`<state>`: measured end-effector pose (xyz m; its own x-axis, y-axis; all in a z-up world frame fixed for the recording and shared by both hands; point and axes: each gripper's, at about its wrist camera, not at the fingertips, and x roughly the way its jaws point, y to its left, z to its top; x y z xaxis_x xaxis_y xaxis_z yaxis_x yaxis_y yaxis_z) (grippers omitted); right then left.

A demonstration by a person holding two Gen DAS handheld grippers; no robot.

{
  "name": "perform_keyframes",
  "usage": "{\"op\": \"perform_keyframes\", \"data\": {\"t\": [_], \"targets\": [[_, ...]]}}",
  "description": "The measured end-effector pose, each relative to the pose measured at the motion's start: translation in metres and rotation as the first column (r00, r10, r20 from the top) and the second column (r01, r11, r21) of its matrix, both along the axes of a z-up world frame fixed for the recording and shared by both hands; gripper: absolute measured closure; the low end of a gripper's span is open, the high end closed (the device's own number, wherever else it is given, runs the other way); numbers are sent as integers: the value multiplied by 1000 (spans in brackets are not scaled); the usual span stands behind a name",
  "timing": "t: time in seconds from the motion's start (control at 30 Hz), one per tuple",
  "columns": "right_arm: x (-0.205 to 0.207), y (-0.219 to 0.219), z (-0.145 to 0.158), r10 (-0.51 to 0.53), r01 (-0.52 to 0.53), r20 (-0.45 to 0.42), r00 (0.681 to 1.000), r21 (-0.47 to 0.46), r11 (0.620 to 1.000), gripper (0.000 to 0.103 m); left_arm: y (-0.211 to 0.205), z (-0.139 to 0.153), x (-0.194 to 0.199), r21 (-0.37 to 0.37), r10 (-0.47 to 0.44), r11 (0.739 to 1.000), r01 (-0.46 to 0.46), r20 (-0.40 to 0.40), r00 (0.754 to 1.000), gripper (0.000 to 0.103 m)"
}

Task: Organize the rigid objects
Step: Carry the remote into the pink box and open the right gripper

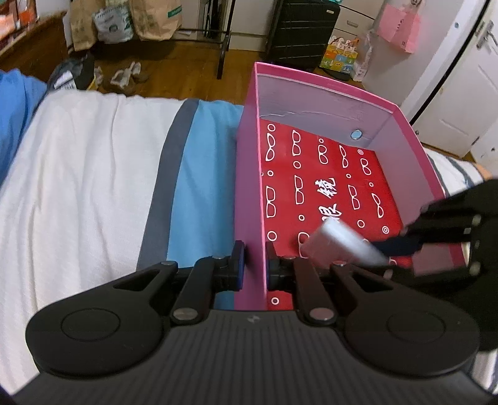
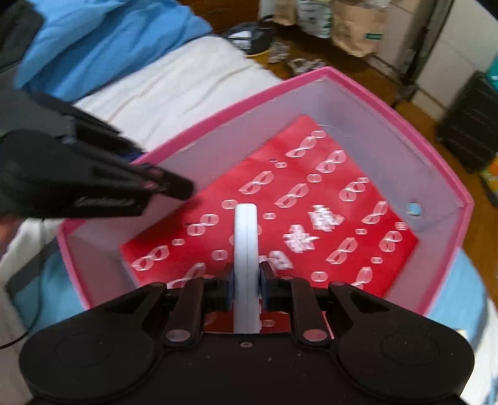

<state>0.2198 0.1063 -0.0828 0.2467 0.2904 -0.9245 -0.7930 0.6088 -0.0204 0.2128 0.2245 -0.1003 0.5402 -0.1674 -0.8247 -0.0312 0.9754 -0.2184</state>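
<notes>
A pink box [image 1: 249,174] stands open on the bed, with a red glasses-patterned sheet [image 1: 330,187] on its floor. My left gripper [image 1: 255,264] is shut on the box's left wall, one finger outside and one inside. My right gripper [image 2: 246,283] is shut on a flat white object [image 2: 246,249], held edge-on above the red sheet [image 2: 280,218] inside the box [image 2: 404,131]. In the left wrist view the right gripper [image 1: 386,249] reaches in from the right with the blurred white object [image 1: 339,243]. The left gripper also shows at the left of the right wrist view [image 2: 168,183].
The bed has a white blanket [image 1: 93,174] with grey and blue stripes [image 1: 193,187]. A small blue sticker [image 1: 355,134] sits on the box's far inner wall. Paper bags [image 1: 149,21], a dark suitcase [image 1: 302,31] and a door [image 1: 460,93] lie beyond on the wood floor.
</notes>
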Motion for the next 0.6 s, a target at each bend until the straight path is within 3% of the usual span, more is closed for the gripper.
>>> {"op": "perform_keyframes", "data": {"t": [0.17, 0.2, 0.37, 0.4, 0.47, 0.53, 0.6], "targets": [[5, -2, -9, -22, 38, -158, 987, 103, 994, 73, 3, 0, 0, -9, -1, 1000, 1, -3, 1000, 91], [9, -8, -10, -35, 64, -211, 977, 134, 989, 69, 3, -1, 1, -8, -1, 1000, 1, -3, 1000, 91], [22, -30, -20, -90, 190, -417, 904, 203, 961, 68, 1, -1, 1, -12, -1, 1000, 0, -6, 1000, 91], [21, -33, -21, -109, 208, -413, 904, 204, 956, 72, 1, -1, 1, -10, 0, 1000, 0, -6, 1000, 91], [14, -30, -18, -108, 168, -324, 940, 165, 972, 81, 2, -1, 1, -10, 1, 1000, -1, -6, 1000, 91], [4, -23, -9, -74, 96, -178, 981, 119, 988, 83, 3, -1, 1, -13, 2, 1000, -2, -5, 1000, 91], [-10, -13, 0, -12, 11, 5, 1000, 47, 999, 83, 3, -1, 2, -17, 2, 1000, -3, -5, 1000, 91]]}}
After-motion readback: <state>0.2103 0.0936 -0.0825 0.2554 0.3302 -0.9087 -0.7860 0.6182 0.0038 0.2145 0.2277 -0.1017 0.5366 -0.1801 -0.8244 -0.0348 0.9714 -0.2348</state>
